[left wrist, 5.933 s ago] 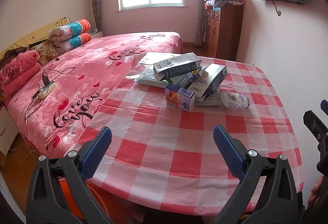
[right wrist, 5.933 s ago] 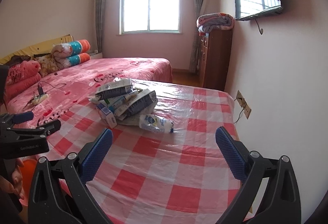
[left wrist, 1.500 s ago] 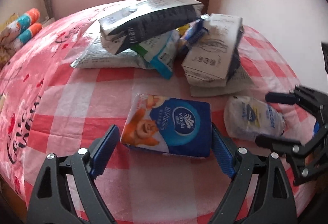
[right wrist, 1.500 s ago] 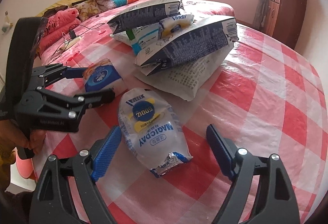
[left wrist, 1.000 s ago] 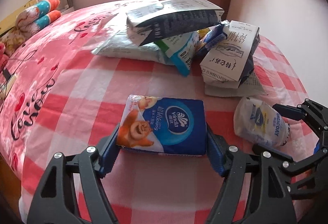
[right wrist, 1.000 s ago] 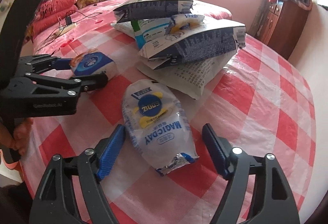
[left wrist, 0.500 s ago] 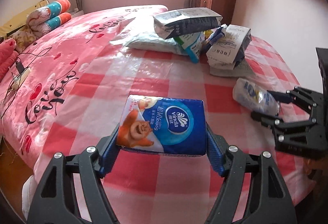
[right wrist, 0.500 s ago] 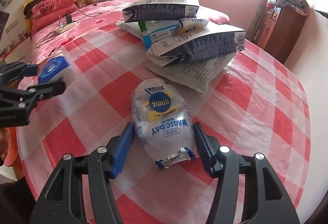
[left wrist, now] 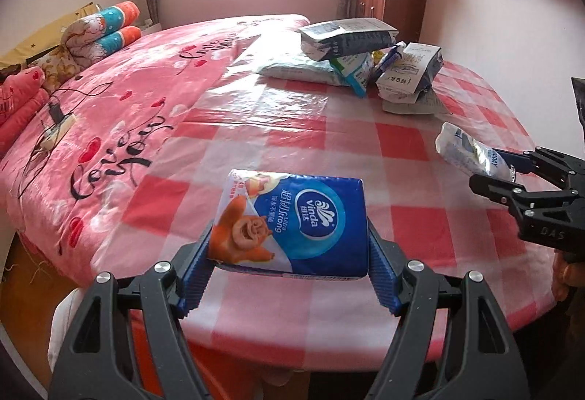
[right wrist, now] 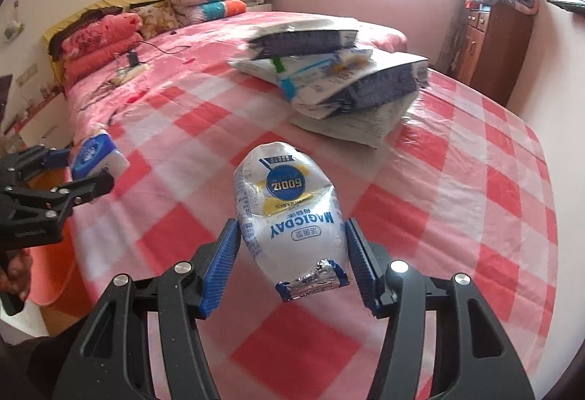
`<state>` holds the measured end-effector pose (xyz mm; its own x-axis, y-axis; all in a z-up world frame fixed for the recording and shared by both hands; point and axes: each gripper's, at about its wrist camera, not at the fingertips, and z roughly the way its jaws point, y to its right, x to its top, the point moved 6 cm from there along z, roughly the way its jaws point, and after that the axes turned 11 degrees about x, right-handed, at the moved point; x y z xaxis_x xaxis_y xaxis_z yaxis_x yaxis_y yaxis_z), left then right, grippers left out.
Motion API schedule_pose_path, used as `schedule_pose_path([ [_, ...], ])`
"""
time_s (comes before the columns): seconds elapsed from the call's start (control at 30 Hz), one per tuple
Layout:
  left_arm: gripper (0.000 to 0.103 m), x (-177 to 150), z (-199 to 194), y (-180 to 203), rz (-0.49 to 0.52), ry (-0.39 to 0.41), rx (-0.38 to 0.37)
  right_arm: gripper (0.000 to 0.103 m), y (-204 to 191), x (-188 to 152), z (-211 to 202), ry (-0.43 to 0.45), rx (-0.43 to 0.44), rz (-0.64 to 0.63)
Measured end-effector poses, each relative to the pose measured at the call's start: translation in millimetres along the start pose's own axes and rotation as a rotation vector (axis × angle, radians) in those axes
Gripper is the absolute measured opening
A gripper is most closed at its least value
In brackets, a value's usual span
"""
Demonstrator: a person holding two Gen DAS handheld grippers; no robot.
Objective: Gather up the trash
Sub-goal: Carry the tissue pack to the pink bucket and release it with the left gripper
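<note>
While both pieces of trash hung clear of the checked table, the left gripper was clamped on the blue tissue pack near the table's near-left edge, and the right gripper was grasping the white snack bag by its lower half, just right of it. The step in hand looked like carrying both loads off the table toward an orange bin partly visible below the near-left edge. To do it well, each grip should stay firm, since the soft bag's crimped end sagged below the pads and could slip. Both items seemed high enough to pass the table edge; the two grippers were near each other, so they should travel apart. A pile of wrappers remained at the far side, well apart, with open cloth between.
</note>
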<state>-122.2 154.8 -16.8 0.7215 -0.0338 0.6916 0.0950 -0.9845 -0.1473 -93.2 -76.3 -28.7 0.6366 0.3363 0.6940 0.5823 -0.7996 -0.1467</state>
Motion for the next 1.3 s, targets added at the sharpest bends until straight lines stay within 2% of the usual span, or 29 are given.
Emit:
schedule_pose_path([
  [0.2, 0.074, -18.9, -21.2, -34.0, -0.024, 0.010, 0.057, 0.059, -51.6, 8.9, -8.2, 0.009, 0.117, -0.045],
  [0.43, 0.074, -65.2, -40.7, -96.1, -0.093, -0.047, 0.164, 0.059, -146.8, 22.6, -6.1, -0.016, 0.297, -0.185],
  [0.73, 0.074, -138.2, -37.3, -160.7, -0.258, -0.184, 0.229, 0.059, -267.5, 2.8, 27.3, -0.177, 0.507, -0.329],
  [0.83, 0.074, -157.7, -32.8, -175.6, -0.302, -0.215, 0.247, 0.060, -295.2, -14.3, 43.4, -0.238, 0.532, -0.379],
  [0.93, 0.076, -175.7, -25.1, -189.5, -0.347, -0.255, 0.268, 0.062, -308.7, -30.7, 62.9, -0.293, 0.514, -0.400],
  [1.0, 0.080, -187.9, -21.2, -201.9, -0.381, -0.293, 0.302, 0.080, -307.0, -36.4, 69.1, -0.288, 0.493, -0.402],
  [1.07, 0.082, -193.9, -21.5, -212.2, -0.419, -0.300, 0.313, 0.089, -302.7, -36.5, 66.5, -0.252, 0.466, -0.392],
  [1.1, 0.082, -194.9, -22.4, -215.8, -0.434, -0.298, 0.312, 0.089, -298.8, -33.7, 64.2, -0.232, 0.458, -0.380],
  [1.2, 0.083, -190.6, -28.7, -228.3, -0.500, -0.224, 0.275, 0.093, -279.6, -22.7, 54.1, -0.168, 0.450, -0.318],
  [1.3, 0.088, -181.8, -35.7, -234.3, -0.542, -0.138, 0.280, 0.094, -258.1, -10.2, 46.7, -0.107, 0.449, -0.241],
])
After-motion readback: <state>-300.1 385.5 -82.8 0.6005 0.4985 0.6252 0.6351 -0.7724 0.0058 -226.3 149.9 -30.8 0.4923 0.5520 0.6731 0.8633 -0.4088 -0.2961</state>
